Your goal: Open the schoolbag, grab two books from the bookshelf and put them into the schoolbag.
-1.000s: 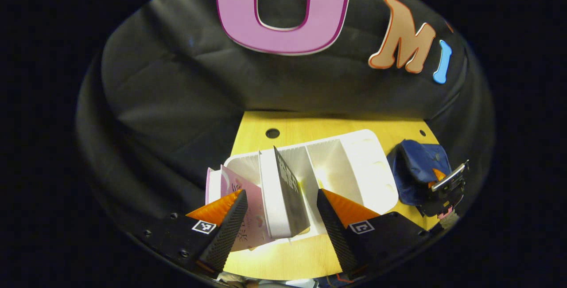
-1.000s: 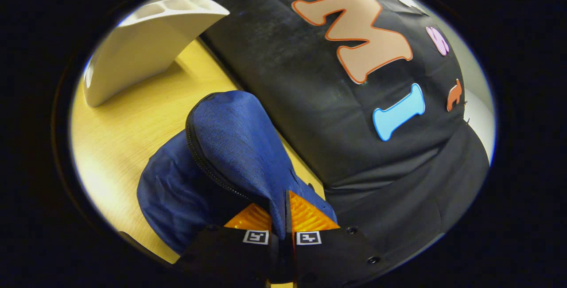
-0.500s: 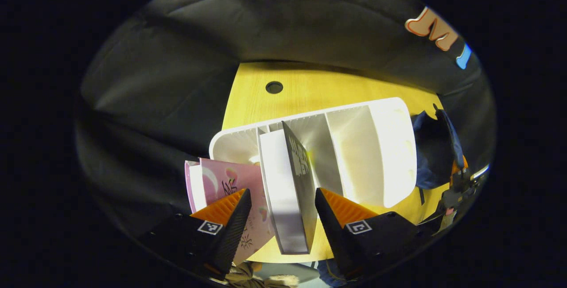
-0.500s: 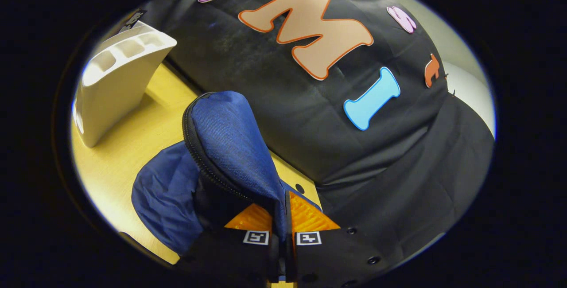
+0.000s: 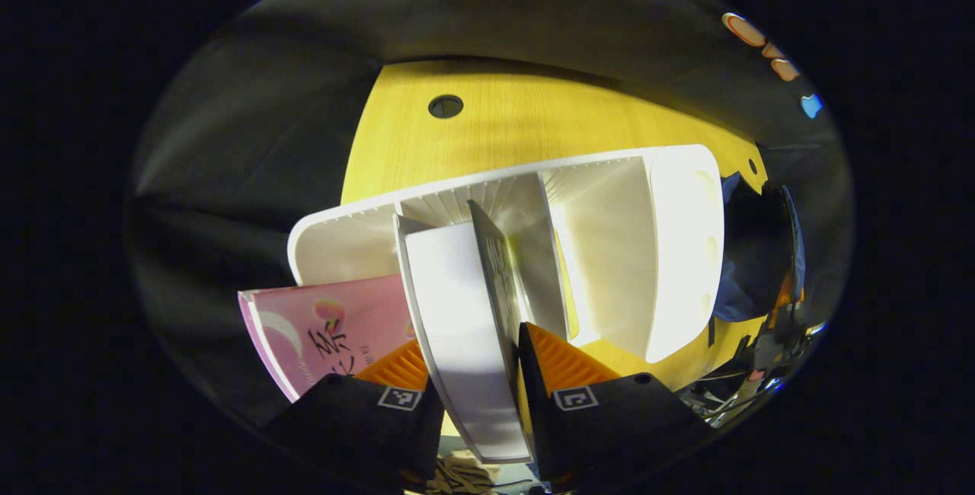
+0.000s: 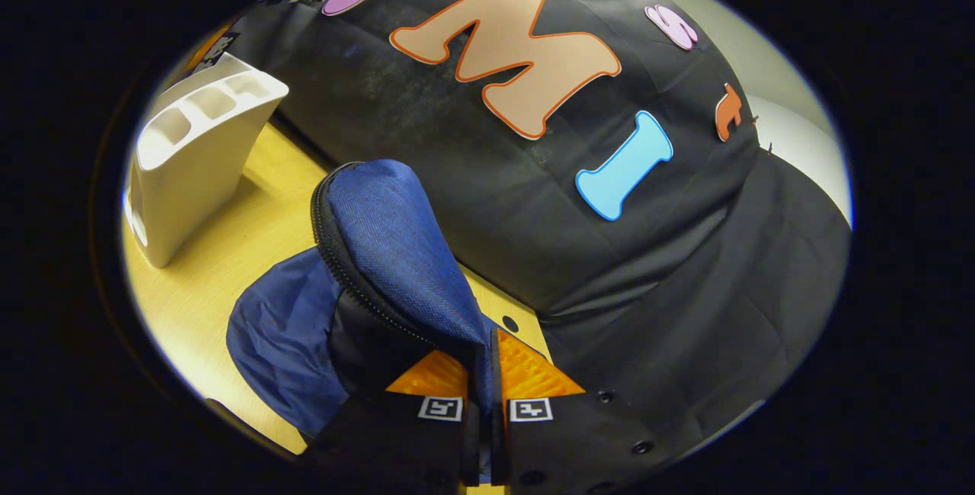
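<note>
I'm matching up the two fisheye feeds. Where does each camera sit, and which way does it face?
Left gripper view: rides the left gripper, facing down on the white bookshelf; its own fingers clamp the white book, pink book beside.
Right gripper view: rides the right gripper, facing the booth wall; its fingers pinch the blue schoolbag flap.
Shared: bookshelf, schoolbag, yellow table.

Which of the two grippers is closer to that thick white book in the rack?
Left. The left gripper has its fingers on either side of the white book in the bookshelf. The right gripper is off at the schoolbag, pinching its flap.
</note>
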The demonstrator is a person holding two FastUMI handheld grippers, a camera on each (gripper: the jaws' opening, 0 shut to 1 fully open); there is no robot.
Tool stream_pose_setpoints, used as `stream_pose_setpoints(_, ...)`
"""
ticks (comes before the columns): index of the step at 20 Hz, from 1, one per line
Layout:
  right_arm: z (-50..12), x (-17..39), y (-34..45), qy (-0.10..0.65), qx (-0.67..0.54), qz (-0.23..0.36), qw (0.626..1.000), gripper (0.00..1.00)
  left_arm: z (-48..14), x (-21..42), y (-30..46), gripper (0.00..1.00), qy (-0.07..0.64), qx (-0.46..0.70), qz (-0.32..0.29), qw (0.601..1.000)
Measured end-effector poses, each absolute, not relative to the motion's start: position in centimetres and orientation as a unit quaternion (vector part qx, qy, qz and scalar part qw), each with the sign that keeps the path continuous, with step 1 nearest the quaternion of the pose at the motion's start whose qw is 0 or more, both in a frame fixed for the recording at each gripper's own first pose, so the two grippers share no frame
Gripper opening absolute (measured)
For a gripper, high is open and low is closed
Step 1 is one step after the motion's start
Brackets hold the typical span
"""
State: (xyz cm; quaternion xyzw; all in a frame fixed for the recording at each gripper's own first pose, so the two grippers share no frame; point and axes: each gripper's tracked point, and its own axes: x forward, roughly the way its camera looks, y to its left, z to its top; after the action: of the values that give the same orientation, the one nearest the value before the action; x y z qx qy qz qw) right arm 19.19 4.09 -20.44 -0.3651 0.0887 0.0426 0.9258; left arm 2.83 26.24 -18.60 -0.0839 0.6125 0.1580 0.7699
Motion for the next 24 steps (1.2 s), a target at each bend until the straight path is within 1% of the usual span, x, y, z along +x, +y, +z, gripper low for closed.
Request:
stream_pose_setpoints(2,-20.3,19.1,3.8,0.087,-0.359,0.041,0.928,0.08,-19.4,3.0,26.2,0.45,0.618,-0.094,0.162,0.764)
stream_pose_setpoints(5,-20.1,18.9,3.7,0.088,-0.357,0.042,0.929,0.08,-20.6,3.4,25.7,0.44,0.623,-0.122,0.163,0.755)
stream_pose_setpoints(8,-20.1,18.8,3.7,0.089,-0.357,0.043,0.929,0.07,-20.9,3.1,25.8,0.42,0.629,-0.130,0.171,0.747)
stream_pose_setpoints(9,-20.1,18.8,3.6,0.089,-0.355,0.043,0.929,0.08,-20.9,3.1,25.8,0.41,0.631,-0.131,0.175,0.744)
stream_pose_setpoints(11,-20.0,18.7,3.6,0.090,-0.352,0.041,0.931,0.07,-20.8,3.1,25.8,0.41,0.626,-0.140,0.192,0.743)
stream_pose_setpoints(14,-20.0,18.8,3.5,0.089,-0.347,0.039,0.933,0.08,-20.5,2.6,25.7,0.42,0.626,-0.144,0.196,0.741)
stream_pose_setpoints(19,-19.8,18.7,3.4,0.087,-0.343,0.040,0.935,0.08,-16.4,0.2,25.8,0.42,0.628,-0.104,0.207,0.743)
stream_pose_setpoints(23,-19.7,18.7,3.3,0.084,-0.338,0.044,0.936,0.08,-12.0,-1.8,23.6,0.42,0.623,-0.094,0.208,0.749)
stream_pose_setpoints(24,-19.7,18.7,3.2,0.085,-0.335,0.046,0.937,0.07,-11.0,-2.3,22.8,0.42,0.616,-0.098,0.208,0.753)
